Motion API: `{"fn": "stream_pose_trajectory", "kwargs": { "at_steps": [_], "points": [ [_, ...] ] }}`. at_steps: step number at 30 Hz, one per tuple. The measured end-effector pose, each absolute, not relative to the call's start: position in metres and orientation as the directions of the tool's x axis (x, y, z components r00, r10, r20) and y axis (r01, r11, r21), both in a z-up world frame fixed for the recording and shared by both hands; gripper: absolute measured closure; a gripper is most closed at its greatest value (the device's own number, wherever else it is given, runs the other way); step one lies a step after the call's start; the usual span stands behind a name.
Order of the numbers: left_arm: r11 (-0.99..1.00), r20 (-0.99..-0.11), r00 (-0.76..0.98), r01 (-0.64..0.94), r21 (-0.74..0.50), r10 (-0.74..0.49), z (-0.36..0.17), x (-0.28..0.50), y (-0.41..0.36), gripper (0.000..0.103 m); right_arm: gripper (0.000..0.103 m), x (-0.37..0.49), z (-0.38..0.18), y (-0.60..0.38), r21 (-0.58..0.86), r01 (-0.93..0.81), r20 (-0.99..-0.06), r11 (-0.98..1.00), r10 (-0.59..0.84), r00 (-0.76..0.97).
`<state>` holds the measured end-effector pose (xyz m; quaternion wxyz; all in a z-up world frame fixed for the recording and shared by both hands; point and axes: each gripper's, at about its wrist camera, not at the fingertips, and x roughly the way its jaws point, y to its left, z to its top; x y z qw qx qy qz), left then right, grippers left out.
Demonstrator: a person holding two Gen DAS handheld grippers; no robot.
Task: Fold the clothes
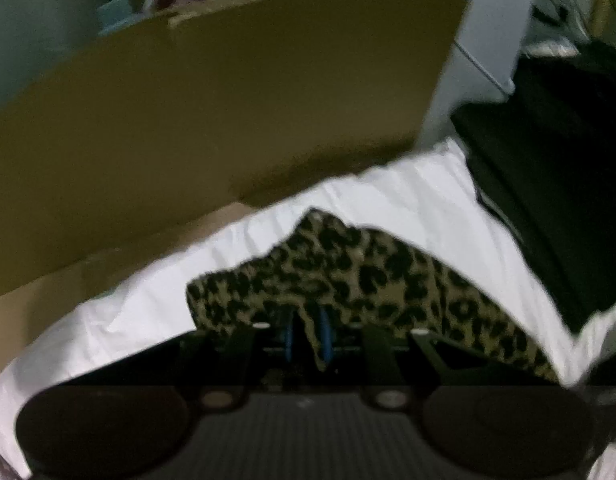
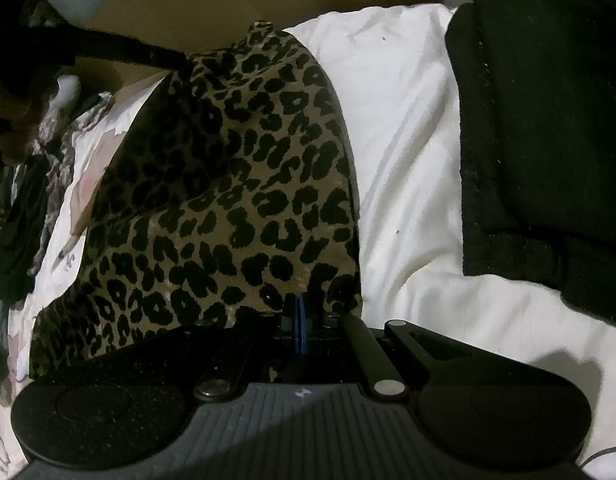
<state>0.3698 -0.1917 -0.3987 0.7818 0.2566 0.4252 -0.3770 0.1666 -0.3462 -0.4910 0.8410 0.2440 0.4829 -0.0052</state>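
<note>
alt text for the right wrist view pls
The right gripper is shut on the near edge of a leopard-print garment that drapes away over a white sheet. A black cloth lies at right.

Both wrist cameras look steeply down along their gripper fingers, close over a white bedsheet (image 1: pixel 408 208). The left view faces a cardboard box (image 1: pixel 211 96) beyond; the right view faces folded black fabric (image 2: pixel 548 128). Both views share the leopard-print garment (image 2: pixel 235 184) and the sheet.
</note>
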Motion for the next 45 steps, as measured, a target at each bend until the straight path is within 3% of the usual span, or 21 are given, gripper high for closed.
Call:
{"fn": "stream_pose_trajectory", "kwargs": {
  "at_steps": [10,21,31,37,45],
  "points": [
    [0.647,-0.889,0.341,0.76,0.068,-0.307,-0.446,0.378,-0.203,0.087,0.099,0.165,-0.492,-0.348,0.4,0.227,-0.813,0.888,0.23,0.535],
    [0.66,-0.882,0.33,0.751,0.029,-0.337,-0.405,0.382,-0.172,0.087,0.099,0.164,-0.491,-0.35,0.408,0.227,-0.808,0.884,0.234,0.54],
    [0.643,-0.929,0.321,0.754,0.134,-0.184,-0.451,0.386,-0.158,0.085,0.099,0.164,-0.49,-0.351,0.407,0.227,-0.81,0.885,0.234,0.538],
    [0.702,-0.926,0.322,0.706,0.093,-0.2,-0.447,0.395,-0.152,0.085,0.099,0.159,-0.486,-0.354,0.399,0.226,-0.819,0.889,0.235,0.523],
    [0.689,-0.906,0.325,0.723,0.052,-0.272,-0.417,0.378,-0.127,0.072,0.099,0.158,-0.463,-0.352,0.406,0.21,-0.806,0.89,0.239,0.542]
  ]
}}
